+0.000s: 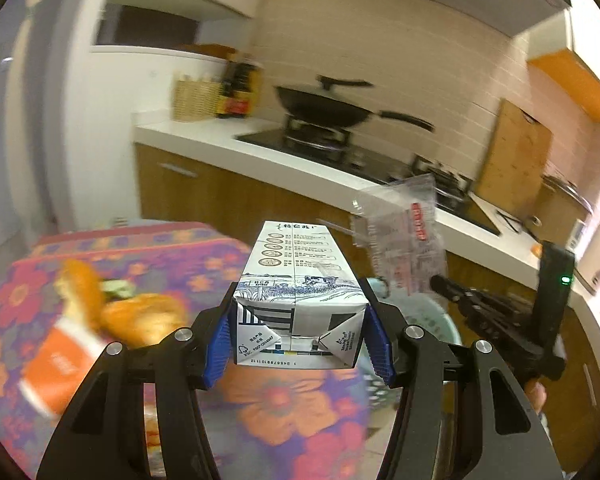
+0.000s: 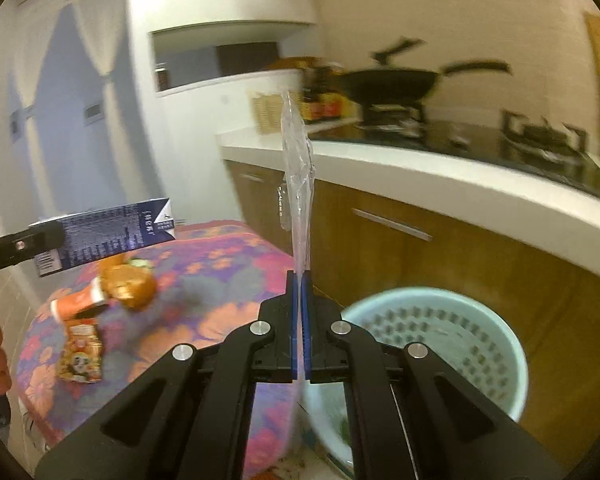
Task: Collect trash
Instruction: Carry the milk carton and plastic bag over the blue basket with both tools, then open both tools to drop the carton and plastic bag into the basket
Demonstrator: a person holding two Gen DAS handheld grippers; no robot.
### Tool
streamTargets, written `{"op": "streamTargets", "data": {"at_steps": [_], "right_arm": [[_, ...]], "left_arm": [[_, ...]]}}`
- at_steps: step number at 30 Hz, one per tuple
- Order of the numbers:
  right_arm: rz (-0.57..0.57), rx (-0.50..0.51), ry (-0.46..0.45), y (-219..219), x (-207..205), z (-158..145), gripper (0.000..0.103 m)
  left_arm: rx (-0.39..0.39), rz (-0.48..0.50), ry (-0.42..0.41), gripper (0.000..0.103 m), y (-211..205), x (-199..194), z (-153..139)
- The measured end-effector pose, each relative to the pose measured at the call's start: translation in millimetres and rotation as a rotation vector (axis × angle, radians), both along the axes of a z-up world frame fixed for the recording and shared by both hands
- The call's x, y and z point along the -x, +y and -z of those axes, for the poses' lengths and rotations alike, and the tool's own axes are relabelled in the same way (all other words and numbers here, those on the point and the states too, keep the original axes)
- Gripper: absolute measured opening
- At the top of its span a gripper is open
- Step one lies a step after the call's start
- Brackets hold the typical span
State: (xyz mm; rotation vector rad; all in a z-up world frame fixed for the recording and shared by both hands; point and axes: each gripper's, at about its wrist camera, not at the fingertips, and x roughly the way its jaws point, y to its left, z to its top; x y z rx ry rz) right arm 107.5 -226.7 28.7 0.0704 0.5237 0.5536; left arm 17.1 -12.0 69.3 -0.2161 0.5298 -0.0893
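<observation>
The left tongs (image 1: pixel 298 340) are partly open and clamp a milk carton (image 1: pixel 300 296) by its two sides, blue pads pressed flat on it — the carton is off the surface (image 1: pixel 268 396), above its flowered cloth. The right tongs (image 2: pixel 300 328) are fully closed on a clear plastic wrapper (image 2: pixel 298 184), which stands up thin from between the pads, held over the gap between the surface's right edge and a pale green bin (image 2: pixel 496 332). The bin stands on the floor just beside that edge, in front of the kitchen cabinets. Still on the surface near its left edge — bread pieces (image 2: pixel 130 284), an orange box (image 2: pixel 80 302) and a printed packet (image 2: pixel 80 356).
</observation>
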Motion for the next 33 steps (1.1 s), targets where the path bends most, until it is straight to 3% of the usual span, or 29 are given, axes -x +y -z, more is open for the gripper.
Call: {"op": "streamTargets", "data": {"at_steps": [13, 20, 26, 31, 33], "right_arm": [[0.184, 0.041, 0.23, -65, -31, 58, 0.0], [0.235, 0.047, 0.355, -81, -44, 81, 0.0], [0.267, 0.039, 0.39, -92, -48, 88, 0.002], [0.283, 0.032, 0.424, -99, -50, 92, 0.011], [0.289, 0.027, 0.427, -102, -50, 93, 0.027]], "left_arm": [[0.018, 0.15, 0.127, 0.054, -82, -77, 40], [0.016, 0.199, 0.167, 0.054, -108, -92, 54], [0.01, 0.226, 0.185, 0.054, -123, -101, 63], [0.024, 0.232, 0.2, 0.054, -130, -107, 70], [0.023, 0.234, 0.205, 0.055, -132, -109, 72]]}}
